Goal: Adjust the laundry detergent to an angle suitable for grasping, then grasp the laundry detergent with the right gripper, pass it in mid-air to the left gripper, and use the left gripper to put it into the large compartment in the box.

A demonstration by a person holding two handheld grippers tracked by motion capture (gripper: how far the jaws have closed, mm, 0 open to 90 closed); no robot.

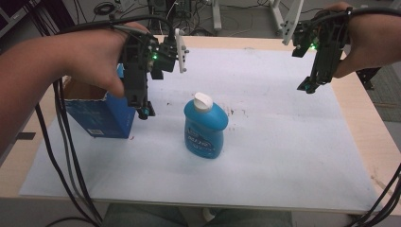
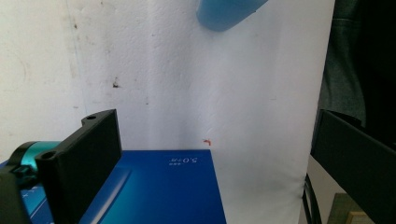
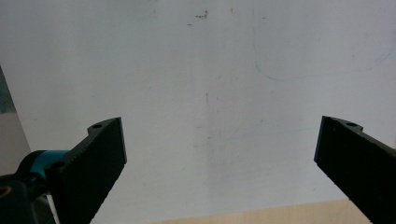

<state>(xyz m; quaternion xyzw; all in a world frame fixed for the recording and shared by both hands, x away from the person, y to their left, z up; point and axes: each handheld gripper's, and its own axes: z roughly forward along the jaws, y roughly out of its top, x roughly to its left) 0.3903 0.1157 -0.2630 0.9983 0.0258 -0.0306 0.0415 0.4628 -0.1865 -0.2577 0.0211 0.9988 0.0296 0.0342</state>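
Note:
A blue bottle [image 1: 205, 126] with a white cap stands upright in the middle of the white sheet [image 1: 265, 156]. To its left stands an open blue box [image 1: 101, 113]. My left gripper [image 1: 144, 109] hangs open just above the box's right side, pointing down; in the left gripper view the box's blue face [image 2: 159, 191] lies below the spread jaws and the bottle's base [image 2: 229, 13] shows at the top. My right gripper [image 1: 309, 86] is held open above the sheet's far right part, with bare white sheet [image 3: 210, 116] between its jaws.
The white sheet covers most of a wooden table [image 1: 373, 137]. Black cables [image 1: 71, 170] trail from the left gripper down over the table's left front edge. Chair legs and cables lie on the floor beyond the far edge.

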